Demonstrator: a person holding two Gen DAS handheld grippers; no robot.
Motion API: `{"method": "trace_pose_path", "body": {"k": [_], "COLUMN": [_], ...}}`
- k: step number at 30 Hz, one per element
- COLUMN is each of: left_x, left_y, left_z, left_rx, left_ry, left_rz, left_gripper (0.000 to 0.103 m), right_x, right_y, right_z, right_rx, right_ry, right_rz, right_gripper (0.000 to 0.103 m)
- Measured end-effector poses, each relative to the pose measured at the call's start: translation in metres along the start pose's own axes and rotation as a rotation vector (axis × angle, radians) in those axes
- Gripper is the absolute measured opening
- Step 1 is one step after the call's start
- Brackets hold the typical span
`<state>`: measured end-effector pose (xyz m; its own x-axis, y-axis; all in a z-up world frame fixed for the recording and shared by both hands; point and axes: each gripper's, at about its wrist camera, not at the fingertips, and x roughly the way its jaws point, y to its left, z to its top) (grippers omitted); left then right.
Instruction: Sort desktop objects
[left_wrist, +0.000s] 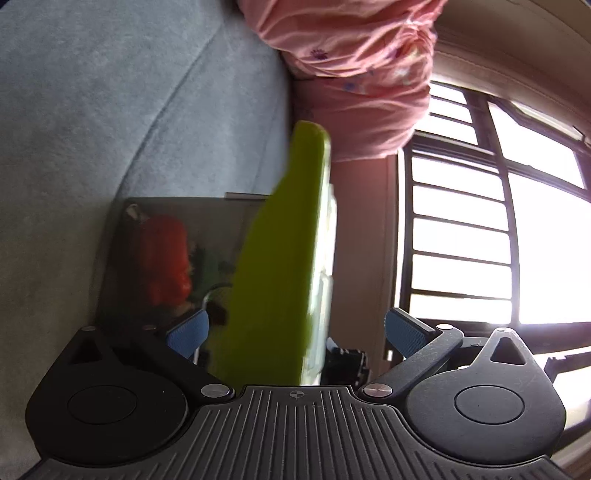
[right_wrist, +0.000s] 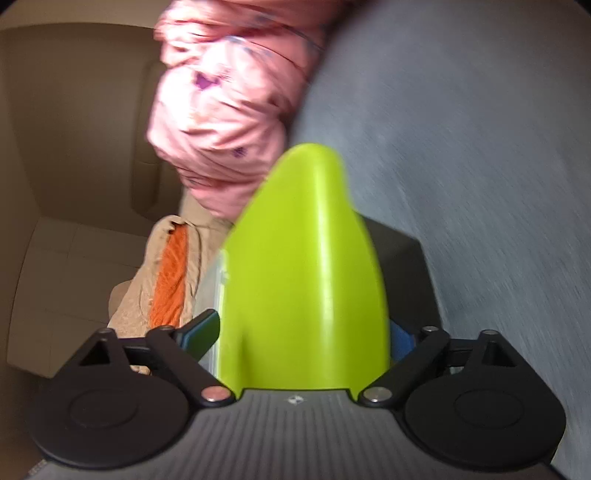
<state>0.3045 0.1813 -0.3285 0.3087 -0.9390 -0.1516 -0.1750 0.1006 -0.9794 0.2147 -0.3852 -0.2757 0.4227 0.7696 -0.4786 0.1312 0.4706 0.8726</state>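
A lime-green flat plastic case with a clear underside (left_wrist: 284, 258) stands on edge between the blue pads of my left gripper (left_wrist: 295, 332); the pads are spread wide and do not touch it. In the right wrist view the same green case (right_wrist: 303, 273) fills the space between the fingers of my right gripper (right_wrist: 303, 332), whose jaws are closed against its sides. A dark glossy desktop (left_wrist: 166, 258) lies behind the case and reflects something red.
A person in pink floral clothing (left_wrist: 351, 74) (right_wrist: 229, 110) is close ahead. A grey sofa (left_wrist: 110, 110) (right_wrist: 461, 147) lies beside the desktop. A bright barred window (left_wrist: 480, 240) is at right. A beige and orange cloth (right_wrist: 170, 273) lies at left.
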Motion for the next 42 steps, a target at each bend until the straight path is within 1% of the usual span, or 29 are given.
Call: {"method": "trace_pose_path", "body": {"k": [1, 2, 4, 6, 7, 8, 9, 10, 12, 13, 15, 16, 18, 19, 21, 22, 23, 25, 27, 29, 30, 31, 32, 33, 35, 37, 39, 41, 42], "left_x": [-0.001, -0.001, 0.000, 0.005, 0.006, 0.007, 0.008, 0.008, 0.004, 0.003, -0.003, -0.006, -0.016, -0.024, -0.037, -0.042, -0.043, -0.042, -0.034, -0.027, -0.022, -0.018, -0.016, -0.015, -0.015, -0.014, -0.009, 0.002, 0.007], "left_y": [0.001, 0.000, -0.003, -0.013, -0.019, -0.027, -0.035, -0.043, -0.051, -0.054, -0.050, -0.048, -0.046, -0.047, -0.053, -0.058, -0.062, -0.068, -0.066, -0.063, -0.063, -0.066, -0.070, -0.073, -0.079, -0.081, -0.080, -0.078, -0.078], "left_z": [-0.003, -0.006, -0.013, -0.021, -0.026, -0.032, -0.038, -0.044, -0.054, -0.059, -0.065, -0.065, -0.068, -0.072, -0.080, -0.084, -0.088, -0.095, -0.096, -0.099, -0.098, -0.096, -0.096, -0.097, -0.101, -0.102, -0.099, -0.094, -0.092], "left_rx": [-0.014, -0.019, -0.027, -0.003, 0.019, 0.046, 0.076, 0.109, 0.132, 0.139, 0.095, 0.072, 0.050, 0.059, 0.098, 0.117, 0.136, 0.156, 0.152, 0.152, 0.159, 0.173, 0.193, 0.213, 0.260, 0.292, 0.310, 0.327, 0.337], "left_ry": [-0.011, -0.037, -0.088, -0.151, -0.168, -0.179, -0.194, -0.223, -0.259, -0.277, -0.313, -0.339, -0.406, -0.443, -0.503, -0.523, -0.541, -0.557, -0.527, -0.493, -0.486, -0.489, -0.488, -0.489, -0.518, -0.510, -0.490, -0.460, -0.452], "left_rz": [0.023, 0.066, 0.154, 0.236, 0.251, 0.249, 0.255, 0.289, 0.301, 0.302, 0.262, 0.268, 0.320, 0.344, 0.345, 0.346, 0.363, 0.429, 0.479, 0.510, 0.518, 0.519, 0.518, 0.521, 0.553, 0.547, 0.551, 0.591, 0.588], "left_gripper": [0.103, 0.103, 0.103, 0.103, 0.103, 0.100, 0.098, 0.096, 0.090, 0.089, 0.087, 0.087, 0.090, 0.092, 0.094, 0.095, 0.098, 0.098, 0.098, 0.098, 0.094, 0.089, 0.079, 0.083, 0.084, 0.089, 0.089, 0.089, 0.090], "right_x": [-0.004, -0.009, -0.020, -0.025, -0.028, -0.026, -0.024, -0.022, -0.020, -0.022, -0.027, -0.028, -0.031, -0.032, -0.033, -0.034, -0.035, -0.037, -0.038, -0.040, -0.041, -0.036, -0.032, -0.027, -0.024, -0.025, -0.029, -0.031, -0.032], "right_y": [-0.003, -0.007, -0.015, -0.013, -0.012, -0.005, 0.002, 0.009, 0.025, 0.030, 0.036, 0.038, 0.041, 0.042, 0.045, 0.047, 0.048, 0.051, 0.054, 0.058, 0.059, 0.059, 0.060, 0.061, 0.067, 0.071, 0.076, 0.080, 0.080], "right_z": [-0.001, -0.002, -0.003, -0.007, -0.009, -0.011, -0.012, -0.016, -0.026, -0.030, -0.035, -0.034, -0.034, -0.036, -0.039, -0.041, -0.043, -0.047, -0.051, -0.055, -0.056, -0.058, -0.059, -0.062, -0.068, -0.074, -0.080, -0.084, -0.084], "right_rx": [0.021, 0.050, 0.104, 0.091, 0.084, 0.043, 0.002, -0.043, -0.126, -0.149, -0.170, -0.173, -0.180, -0.185, -0.196, -0.202, -0.207, -0.218, -0.229, -0.240, -0.245, -0.253, -0.262, -0.277, -0.317, -0.319, -0.335, -0.350, -0.354], "right_ry": [0.008, -0.008, -0.081, -0.149, -0.182, -0.179, -0.175, -0.181, -0.213, -0.231, -0.260, -0.266, -0.276, -0.279, -0.286, -0.289, -0.292, -0.299, -0.306, -0.312, -0.316, -0.299, -0.282, -0.277, -0.281, -0.289, -0.312, -0.337, -0.343], "right_rz": [-0.014, -0.039, -0.076, -0.102, -0.114, -0.112, -0.109, -0.132, -0.179, -0.192, -0.196, -0.195, -0.193, -0.206, -0.232, -0.245, -0.258, -0.284, -0.310, -0.336, -0.349, -0.362, -0.367, -0.386, -0.402, -0.397, -0.402, -0.410, -0.419], "right_gripper": [0.093, 0.093, 0.093, 0.091, 0.083, 0.069, 0.063, 0.059, 0.059, 0.059, 0.058, 0.058, 0.058, 0.058, 0.063, 0.072, 0.079, 0.080, 0.080, 0.079, 0.077, 0.072, 0.065, 0.062, 0.058, 0.058, 0.058, 0.058, 0.058]}}
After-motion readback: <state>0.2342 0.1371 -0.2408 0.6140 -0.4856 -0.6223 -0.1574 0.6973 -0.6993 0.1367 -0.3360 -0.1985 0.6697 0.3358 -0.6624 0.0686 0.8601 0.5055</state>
